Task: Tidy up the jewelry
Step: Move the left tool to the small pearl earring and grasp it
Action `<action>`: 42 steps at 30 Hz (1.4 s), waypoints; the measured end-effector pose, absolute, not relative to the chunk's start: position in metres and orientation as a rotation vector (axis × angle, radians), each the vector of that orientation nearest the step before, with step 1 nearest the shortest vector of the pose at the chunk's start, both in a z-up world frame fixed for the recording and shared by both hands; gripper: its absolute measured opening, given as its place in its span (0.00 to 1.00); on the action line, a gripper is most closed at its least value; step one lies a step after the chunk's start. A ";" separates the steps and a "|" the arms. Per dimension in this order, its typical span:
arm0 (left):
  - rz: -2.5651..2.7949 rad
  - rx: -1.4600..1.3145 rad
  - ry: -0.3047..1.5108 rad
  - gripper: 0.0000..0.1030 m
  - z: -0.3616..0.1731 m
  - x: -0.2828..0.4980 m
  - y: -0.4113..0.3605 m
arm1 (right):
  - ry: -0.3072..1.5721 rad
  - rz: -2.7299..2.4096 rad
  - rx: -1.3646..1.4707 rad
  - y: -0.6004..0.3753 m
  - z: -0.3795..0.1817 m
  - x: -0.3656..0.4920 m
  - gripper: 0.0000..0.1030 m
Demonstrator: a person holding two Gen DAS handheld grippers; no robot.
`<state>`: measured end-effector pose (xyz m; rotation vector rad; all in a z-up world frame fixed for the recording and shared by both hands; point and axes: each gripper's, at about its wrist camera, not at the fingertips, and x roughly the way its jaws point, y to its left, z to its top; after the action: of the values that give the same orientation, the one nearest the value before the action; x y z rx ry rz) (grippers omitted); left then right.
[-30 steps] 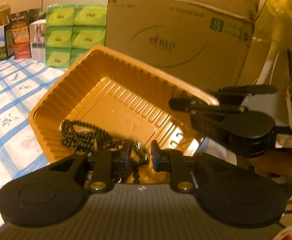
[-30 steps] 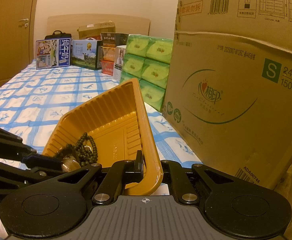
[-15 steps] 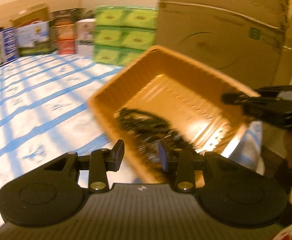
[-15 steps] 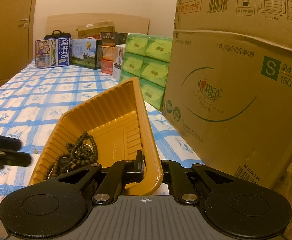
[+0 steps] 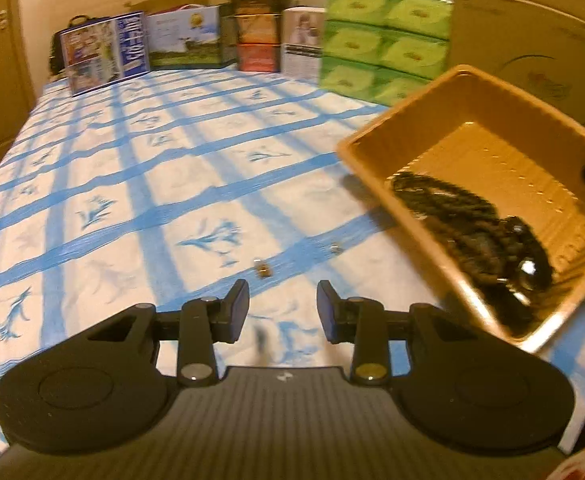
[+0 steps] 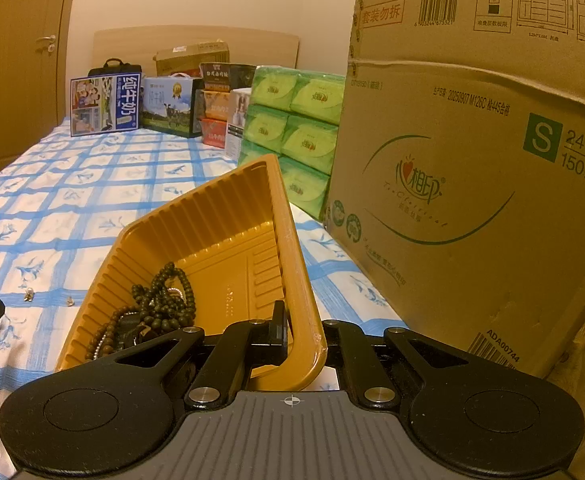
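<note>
An orange plastic tray (image 6: 212,220) is tilted up off the bed, and my right gripper (image 6: 304,326) is shut on its near rim. Dark bead strands (image 6: 164,300) lie bunched in the tray's low corner. In the left wrist view the tray (image 5: 372,168) sits at the right, with the beads (image 5: 452,208) inside. My left gripper (image 5: 282,312) hovers open over the sheet, nothing between its fingers. Two small metal jewelry pieces (image 5: 262,270) (image 5: 335,249) lie on the sheet just beyond its tips. They also show left of the tray as small pieces (image 6: 28,294) (image 6: 69,301).
The blue-and-white checked bedsheet (image 5: 132,184) stretches away to the left. A big cardboard box (image 6: 472,200) stands right of the tray. Green tissue packs (image 6: 292,120) and several cartons (image 6: 104,104) line the headboard end. A door (image 6: 12,60) is at far left.
My left gripper has pulled out of the tray and swung left over the sheet, its fingers now wider apart and empty. The right gripper and the tray have stayed put.
</note>
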<state>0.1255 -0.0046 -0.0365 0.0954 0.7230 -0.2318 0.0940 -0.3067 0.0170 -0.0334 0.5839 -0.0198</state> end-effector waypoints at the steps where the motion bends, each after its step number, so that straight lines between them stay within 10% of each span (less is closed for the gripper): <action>1: -0.223 0.091 0.721 0.32 -0.038 0.128 -0.003 | 0.584 -0.020 -0.033 -0.307 0.017 0.094 0.05; 42: -0.145 0.088 0.734 0.08 -0.059 0.158 -0.015 | 0.599 -0.022 -0.047 -0.309 0.013 0.096 0.05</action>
<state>0.1580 -0.0151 -0.0593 0.0877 0.7340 -0.1451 0.0959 -0.3095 0.0133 -0.0467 0.5985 -0.0220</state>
